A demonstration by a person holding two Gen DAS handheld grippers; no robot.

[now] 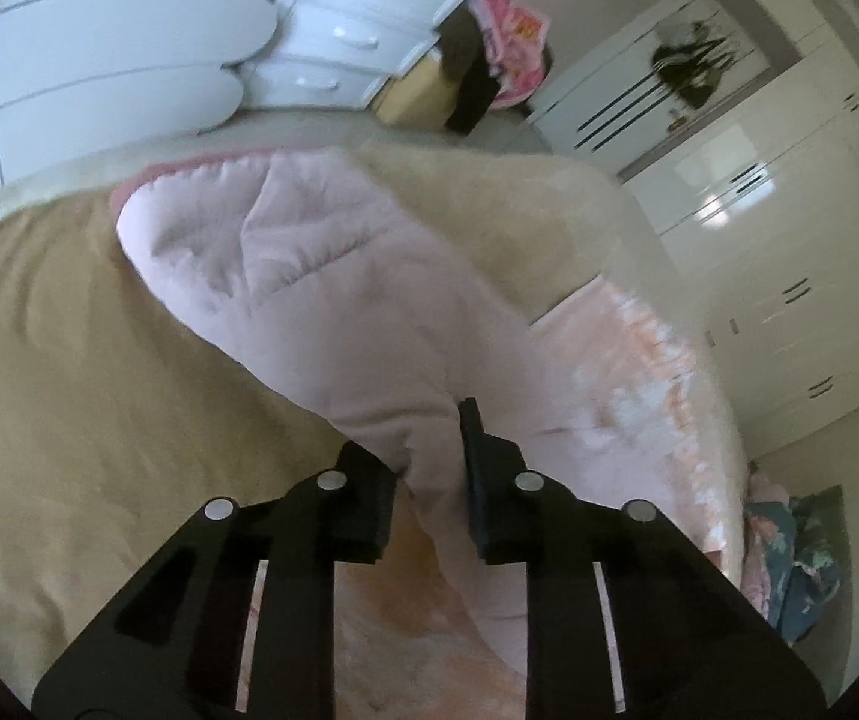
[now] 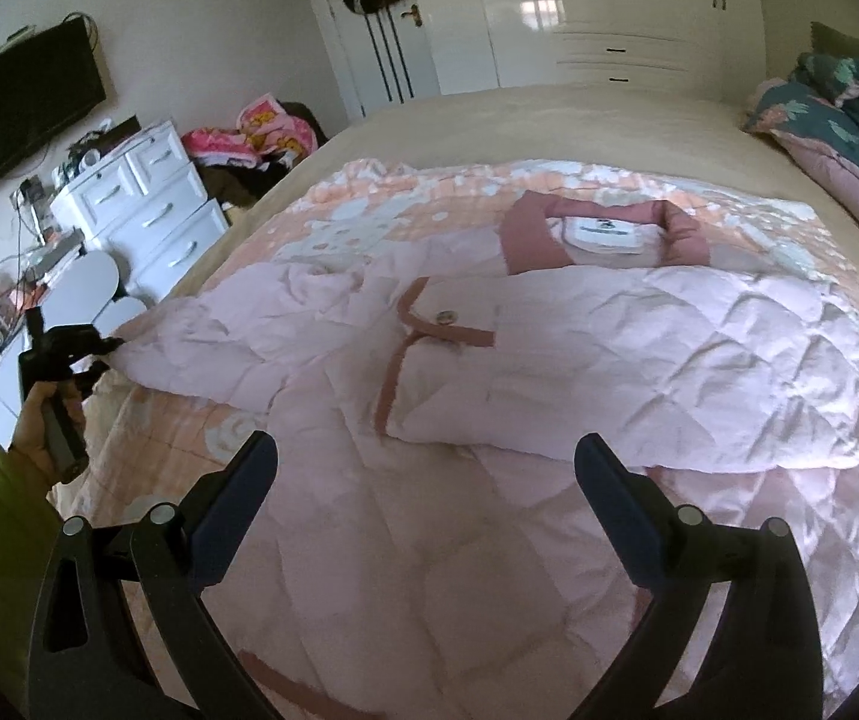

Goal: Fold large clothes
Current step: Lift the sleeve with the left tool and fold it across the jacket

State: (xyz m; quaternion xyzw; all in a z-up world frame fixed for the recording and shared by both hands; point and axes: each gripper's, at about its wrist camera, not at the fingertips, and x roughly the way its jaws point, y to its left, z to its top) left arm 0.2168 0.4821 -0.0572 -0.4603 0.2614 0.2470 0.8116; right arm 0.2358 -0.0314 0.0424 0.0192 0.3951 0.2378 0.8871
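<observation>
The left gripper [image 1: 429, 450] pinches the sleeve end [image 2: 129, 354] of the pink quilted coat [image 2: 549, 348] spread on the bed [image 2: 489, 120] (presumably to fold it inward), while the right gripper [image 2: 426, 456] hovers spread, empty, above the hem.

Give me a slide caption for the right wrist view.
Right gripper open above pale pink quilted coat on the bed; left gripper pinches its sleeve end.

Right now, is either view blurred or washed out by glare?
Left wrist view: motion blur smears the pink coat and bed, and glare sits on the wardrobe doors. Right wrist view: sharper, the coat's button reads clearly; only a window reflection on the wardrobe.
</observation>
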